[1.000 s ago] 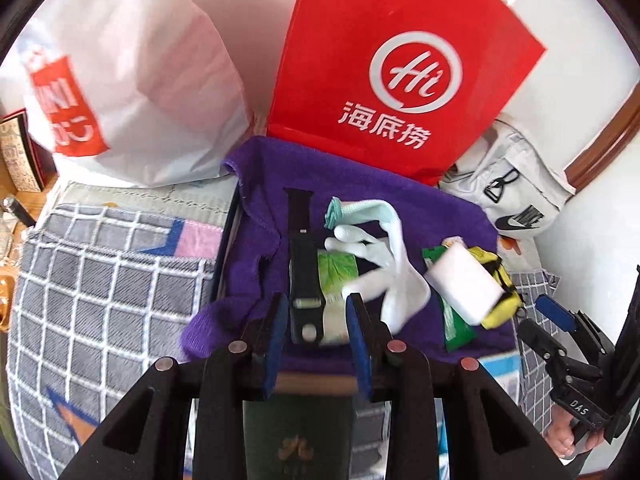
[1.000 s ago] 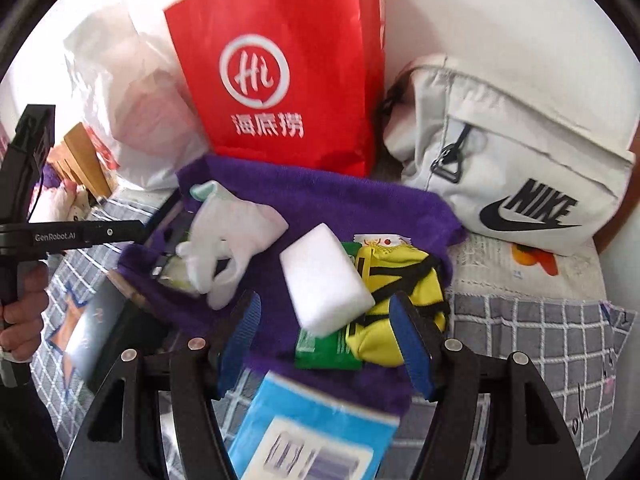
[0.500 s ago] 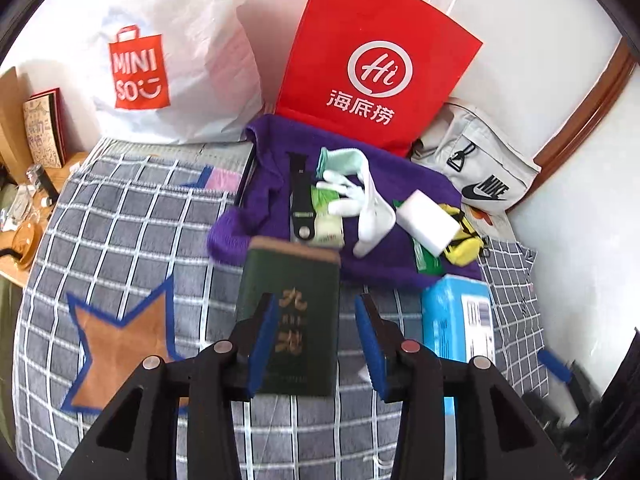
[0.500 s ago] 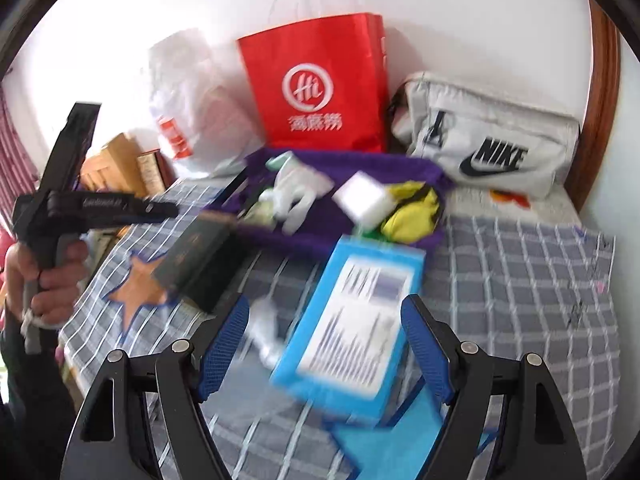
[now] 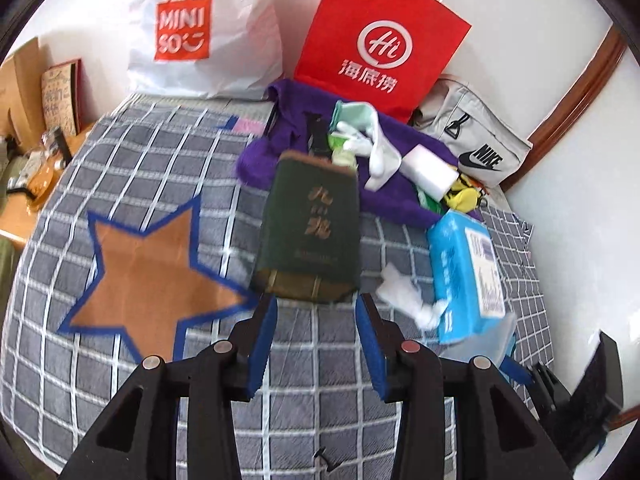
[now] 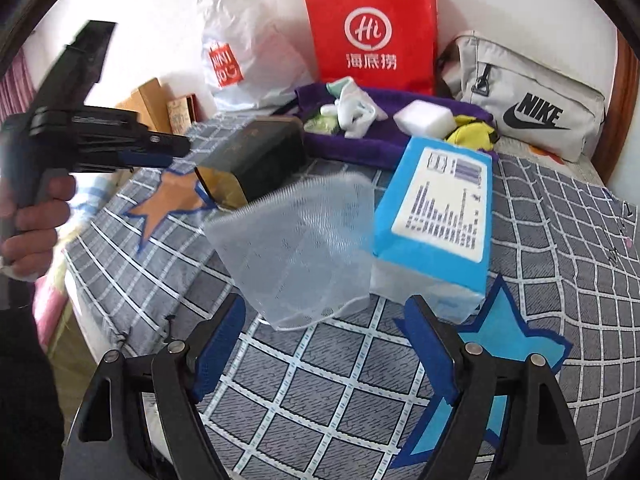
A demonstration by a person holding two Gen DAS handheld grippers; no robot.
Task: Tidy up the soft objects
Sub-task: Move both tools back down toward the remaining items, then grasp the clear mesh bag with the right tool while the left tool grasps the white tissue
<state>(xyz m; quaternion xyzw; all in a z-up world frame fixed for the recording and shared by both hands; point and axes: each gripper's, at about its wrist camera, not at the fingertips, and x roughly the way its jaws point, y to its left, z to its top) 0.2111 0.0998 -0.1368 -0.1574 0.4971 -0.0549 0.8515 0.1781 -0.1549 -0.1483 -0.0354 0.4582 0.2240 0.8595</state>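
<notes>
Both grippers have been drawn back from the purple towel [image 5: 400,200] toward the lower frame. Left gripper [image 5: 316,320] stands apart, empty, below the green box [image 5: 312,224]; right gripper [image 6: 324,344] is opening, nothing clamped, sorting barely begun.

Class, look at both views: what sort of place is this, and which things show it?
Probably a bedroom at home: a bed under a checked star-patterned bedspread, a wooden headboard against the wall, and shopping bags and a belt bag piled there.

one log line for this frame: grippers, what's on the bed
left gripper: open, empty | right gripper: opening, empty | dark green box, blue tissue pack on checked bedcover | socks, sponge: on purple towel
</notes>
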